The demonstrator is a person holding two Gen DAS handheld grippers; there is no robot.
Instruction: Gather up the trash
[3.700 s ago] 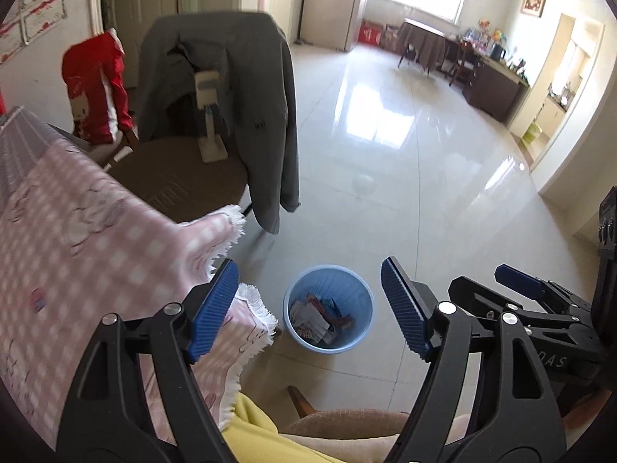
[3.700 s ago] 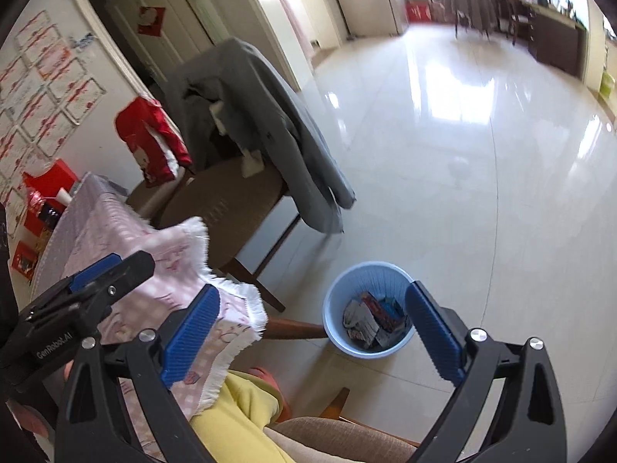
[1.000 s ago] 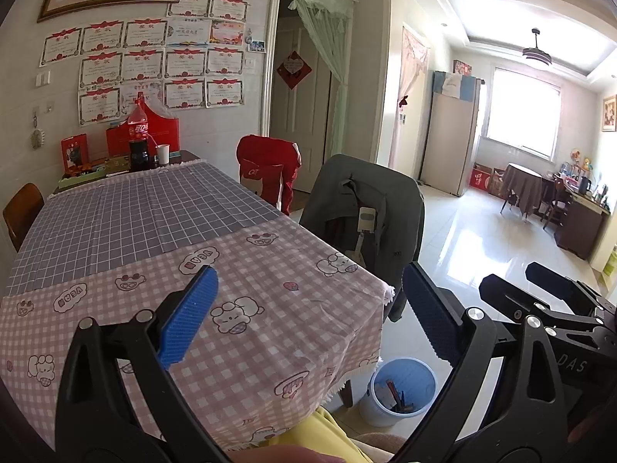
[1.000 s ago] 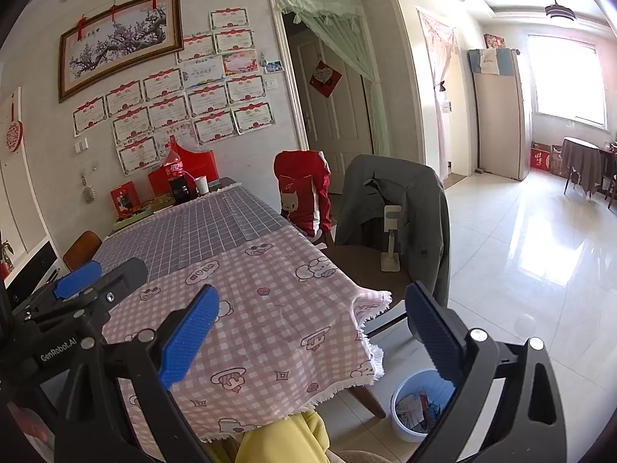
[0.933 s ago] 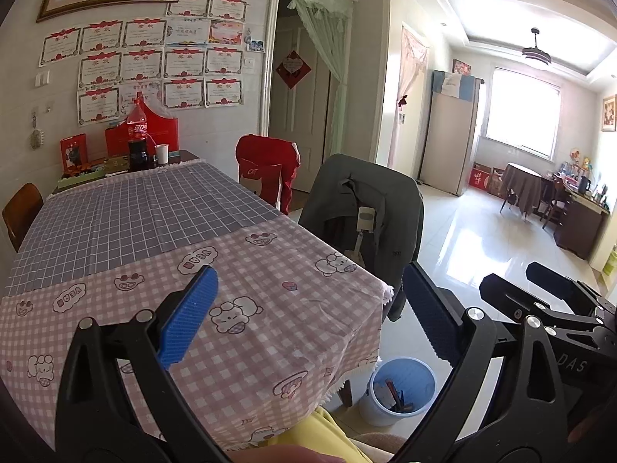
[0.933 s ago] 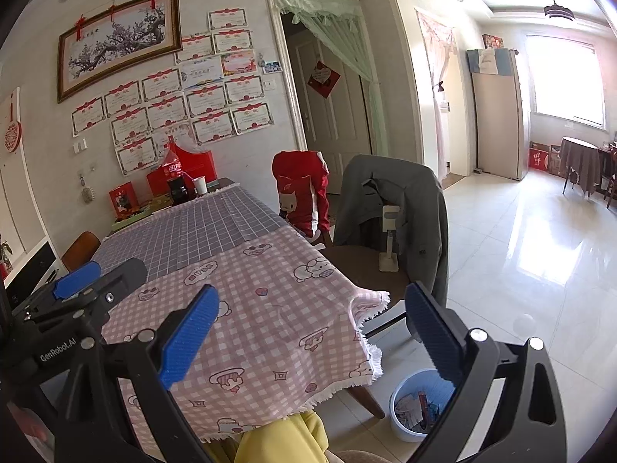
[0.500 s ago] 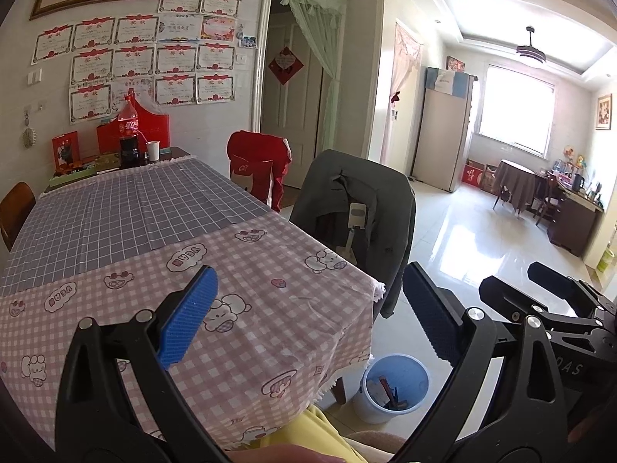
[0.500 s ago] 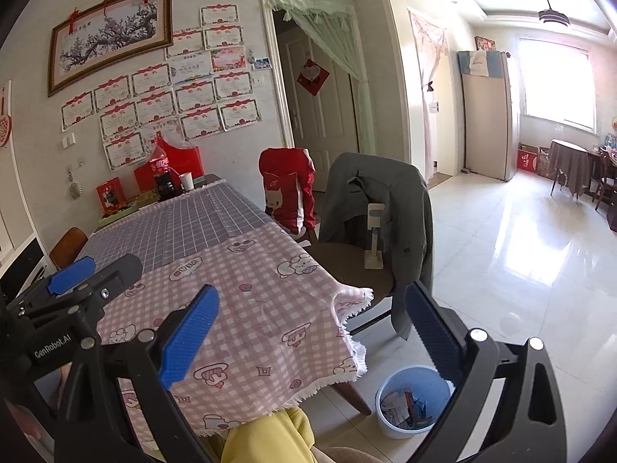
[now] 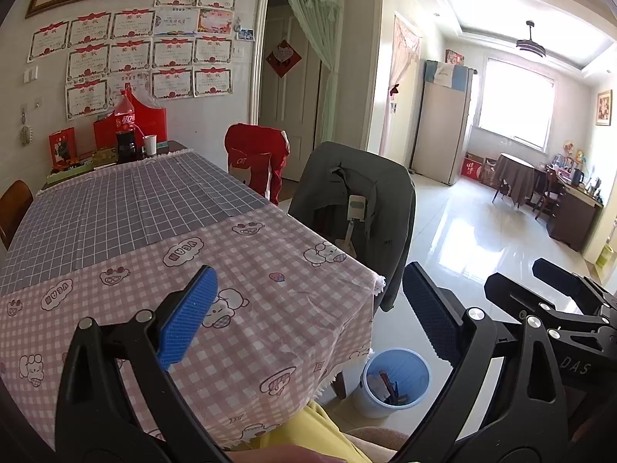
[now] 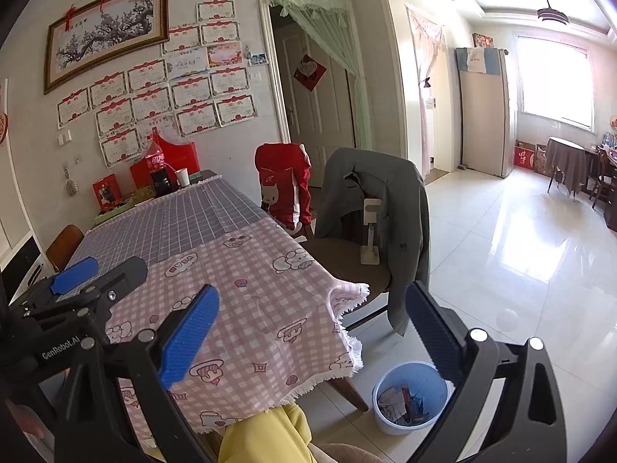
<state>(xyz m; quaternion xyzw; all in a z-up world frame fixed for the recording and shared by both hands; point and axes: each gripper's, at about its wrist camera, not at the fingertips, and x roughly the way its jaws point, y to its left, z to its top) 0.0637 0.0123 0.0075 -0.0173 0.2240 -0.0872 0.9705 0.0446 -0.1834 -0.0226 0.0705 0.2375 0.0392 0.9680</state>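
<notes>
A light blue trash bin (image 9: 397, 382) (image 10: 412, 395) stands on the floor by the table's near right corner, with paper and wrappers inside. My left gripper (image 9: 308, 316) hangs open above the pink checked tablecloth (image 9: 231, 289), nothing between its blue pads. My right gripper (image 10: 312, 332) is open too and holds nothing; it hovers over the same corner of the tablecloth (image 10: 250, 293). In the right wrist view the left gripper's body (image 10: 73, 308) shows at the far left. No loose trash is visible on the cloth.
A chair draped with a grey jacket (image 9: 358, 208) (image 10: 378, 208) stands at the table's right side, a red-covered chair (image 9: 256, 158) behind it. A cola bottle (image 9: 125, 131), cup and red boxes sit at the table's far end. Shiny tiled floor (image 10: 520, 270) opens to the right. A yellow sleeve (image 10: 266, 436) shows below.
Both grippers have risen from looking down at the bin to facing across the table. In the last second the view drifted slightly; both stayed open.
</notes>
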